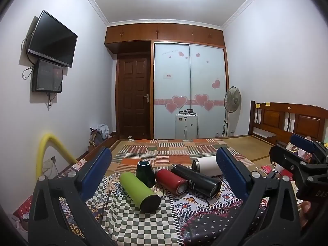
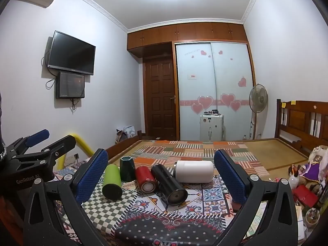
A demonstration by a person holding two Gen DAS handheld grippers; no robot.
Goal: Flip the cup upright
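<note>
Several cups sit on a patterned cloth on the bed. A green cup (image 1: 139,191) (image 2: 111,184), a red cup (image 1: 171,181) (image 2: 146,179), a black cup (image 1: 196,180) (image 2: 169,184) and a white cup (image 1: 207,165) (image 2: 193,171) lie on their sides. A dark green hexagonal cup (image 1: 145,173) (image 2: 127,168) stands upright behind the green one. My left gripper (image 1: 164,176) is open and empty, held short of the cups. My right gripper (image 2: 161,174) is open and empty, also short of them. Each gripper shows at the edge of the other's view.
The patterned cloth (image 1: 131,221) (image 2: 211,194) covers the near bed; a striped blanket (image 1: 174,149) lies beyond. Clutter and a red box (image 2: 304,194) sit at the right. A yellow tube (image 1: 44,153) stands at the left. A headboard (image 1: 287,121), fan and wardrobe stand far back.
</note>
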